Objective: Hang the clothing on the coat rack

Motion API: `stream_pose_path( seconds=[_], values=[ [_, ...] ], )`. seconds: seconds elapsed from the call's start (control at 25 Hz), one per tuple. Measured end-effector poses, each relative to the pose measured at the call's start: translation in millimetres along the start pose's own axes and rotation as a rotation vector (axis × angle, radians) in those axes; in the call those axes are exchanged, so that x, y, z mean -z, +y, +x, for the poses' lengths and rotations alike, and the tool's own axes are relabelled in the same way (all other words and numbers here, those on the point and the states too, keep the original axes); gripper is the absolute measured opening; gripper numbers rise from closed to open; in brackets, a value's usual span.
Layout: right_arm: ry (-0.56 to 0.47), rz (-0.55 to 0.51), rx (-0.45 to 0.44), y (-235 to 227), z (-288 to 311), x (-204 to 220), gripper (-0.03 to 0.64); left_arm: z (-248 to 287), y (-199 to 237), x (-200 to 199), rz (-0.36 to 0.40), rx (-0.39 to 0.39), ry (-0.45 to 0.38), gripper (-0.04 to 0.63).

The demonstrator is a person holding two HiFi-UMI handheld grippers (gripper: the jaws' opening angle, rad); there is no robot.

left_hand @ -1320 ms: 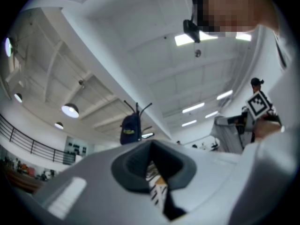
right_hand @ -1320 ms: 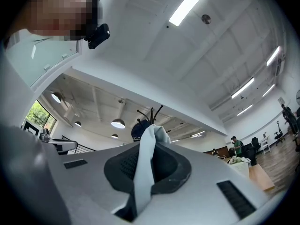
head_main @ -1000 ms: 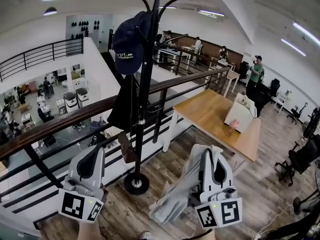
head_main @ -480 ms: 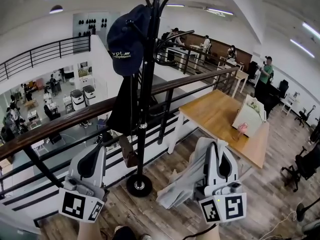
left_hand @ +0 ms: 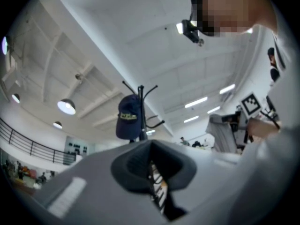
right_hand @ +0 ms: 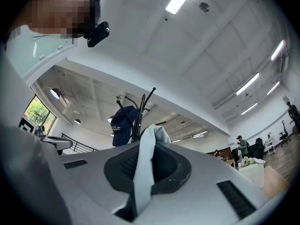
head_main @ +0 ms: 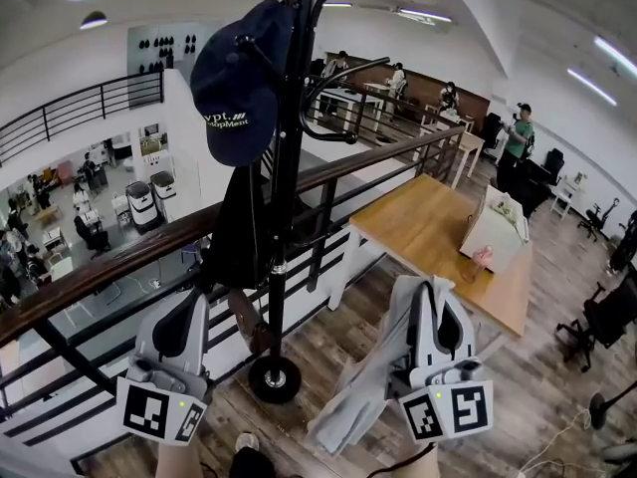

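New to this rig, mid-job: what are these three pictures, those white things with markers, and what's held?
No robot: a person holds a two-jaw gripper in each hand; the marker cubes are part of them. The head view looks down from the person's head at the coat rack, already carrying a cap and a dark garment. The other two views ride on the grippers, looking along their jaws. The right gripper is shut on a grey garment; the left gripper is shut, empty.

Coat rack [head_main: 285,217] on plank floor [head_main: 343,329]
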State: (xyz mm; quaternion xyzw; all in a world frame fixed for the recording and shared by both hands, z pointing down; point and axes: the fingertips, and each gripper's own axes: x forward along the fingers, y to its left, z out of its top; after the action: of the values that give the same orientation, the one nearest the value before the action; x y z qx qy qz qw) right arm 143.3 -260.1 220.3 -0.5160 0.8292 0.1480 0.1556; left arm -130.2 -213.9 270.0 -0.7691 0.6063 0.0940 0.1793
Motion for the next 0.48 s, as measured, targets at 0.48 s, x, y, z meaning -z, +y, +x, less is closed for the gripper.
stream_pose_path(
  seconds=[0.48],
  values=[
    [-0.038, -0.042, 0.056, -7, 79, -5, 0.011, 82, 42, 23, -0.002, 0.097, -0.032, 0.006]
  ],
)
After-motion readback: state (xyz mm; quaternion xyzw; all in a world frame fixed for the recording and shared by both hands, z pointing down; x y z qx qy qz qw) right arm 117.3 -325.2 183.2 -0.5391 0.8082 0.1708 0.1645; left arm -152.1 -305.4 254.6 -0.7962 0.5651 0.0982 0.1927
